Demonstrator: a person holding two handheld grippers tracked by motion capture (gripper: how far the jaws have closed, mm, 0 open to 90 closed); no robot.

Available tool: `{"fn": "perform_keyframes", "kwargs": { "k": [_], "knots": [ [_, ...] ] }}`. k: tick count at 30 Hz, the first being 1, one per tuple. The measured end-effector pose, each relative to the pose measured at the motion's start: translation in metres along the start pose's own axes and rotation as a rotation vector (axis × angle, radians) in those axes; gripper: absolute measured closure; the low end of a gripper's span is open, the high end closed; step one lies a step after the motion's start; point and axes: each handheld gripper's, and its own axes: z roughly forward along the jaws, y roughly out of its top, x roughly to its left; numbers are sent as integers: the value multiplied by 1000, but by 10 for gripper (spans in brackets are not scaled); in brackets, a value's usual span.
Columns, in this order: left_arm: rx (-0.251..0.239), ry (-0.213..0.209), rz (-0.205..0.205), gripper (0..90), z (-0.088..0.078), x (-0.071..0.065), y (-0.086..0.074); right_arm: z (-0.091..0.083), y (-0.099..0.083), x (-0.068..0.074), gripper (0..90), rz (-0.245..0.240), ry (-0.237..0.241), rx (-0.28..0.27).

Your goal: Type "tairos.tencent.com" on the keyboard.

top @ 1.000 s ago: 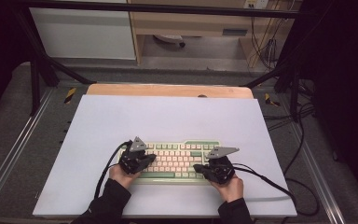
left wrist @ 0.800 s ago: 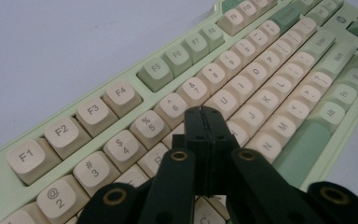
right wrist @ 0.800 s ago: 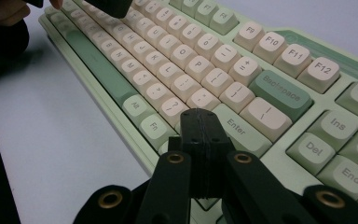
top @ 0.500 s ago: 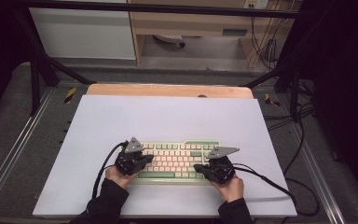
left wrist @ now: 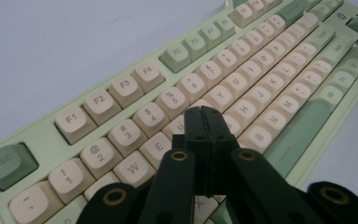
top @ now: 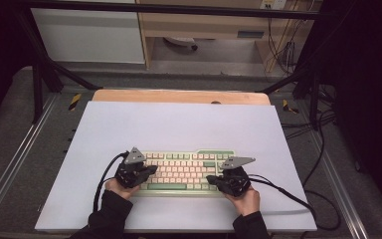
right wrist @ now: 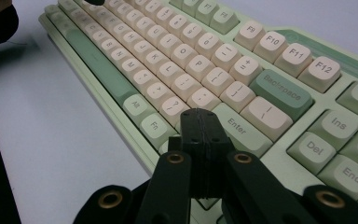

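- The keyboard [top: 186, 172] has a pale green case, cream keys, and green space bar, Esc and Backspace keys.
- It lies flat on the white table's near half.

The keyboard [top: 186, 172] has a pale mint-green case and cream keycaps with grey lettering — its Esc key [left wrist: 7, 163], spacebar [left wrist: 296, 128], Backspace key [right wrist: 282, 93] and a few of the function keys are a darker sage green. It lies on a pale lavender-white mat [top: 179, 124] over a bench [top: 179, 96] whose far edge shows light wood. The left gripper [top: 151, 169] and right gripper [top: 211, 178] are black, each topped by a grey plate, with brass-coloured rings at the pivots of the jaws. Both cables are black — the person's sleeves [top: 107, 219] are black as well.
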Motion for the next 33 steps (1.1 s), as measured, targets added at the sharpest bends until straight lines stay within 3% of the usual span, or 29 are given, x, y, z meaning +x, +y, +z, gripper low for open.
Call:
{"fn": "perform_keyframes", "kwargs": {
  "k": [12,33],
  "knots": [
    [-11,20,-27,896,-6,10,-3,0,0,0,900,-2,2,1],
    [14,46,-33,896,7,14,-4,1,0,0,900,1,4,1]
  ]
}}
